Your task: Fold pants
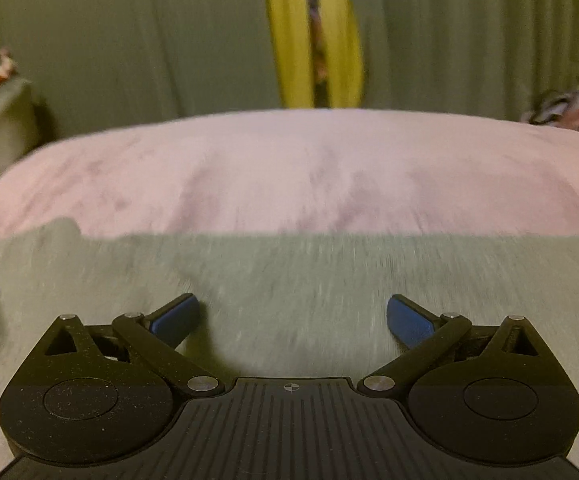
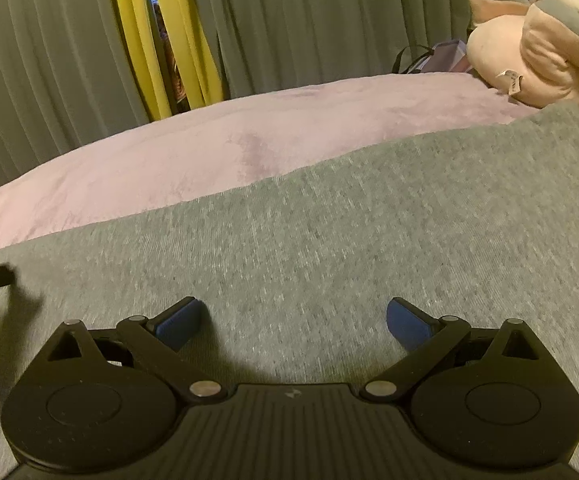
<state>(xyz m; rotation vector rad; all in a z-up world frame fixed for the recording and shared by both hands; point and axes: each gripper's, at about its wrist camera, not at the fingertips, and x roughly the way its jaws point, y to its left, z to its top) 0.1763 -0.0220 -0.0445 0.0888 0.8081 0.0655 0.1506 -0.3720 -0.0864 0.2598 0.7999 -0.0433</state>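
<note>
- Left gripper (image 1: 292, 316): jaws spread wide, empty, low over the grey pants (image 1: 309, 280); view blurred.
- Right gripper (image 2: 294, 320): jaws likewise spread, holding nothing, pants (image 2: 329, 240) directly beneath and ahead.
- Pants lie flat on a pink blanket (image 2: 209, 152); far edge runs just ahead of both tongs.
- Judgement: pinch one edge with each gripper at matching points, lift evenly, carry across without dragging.
- Plush toy (image 2: 537, 52) far right bears a tag; print unreadable. No brands legible.
</note>
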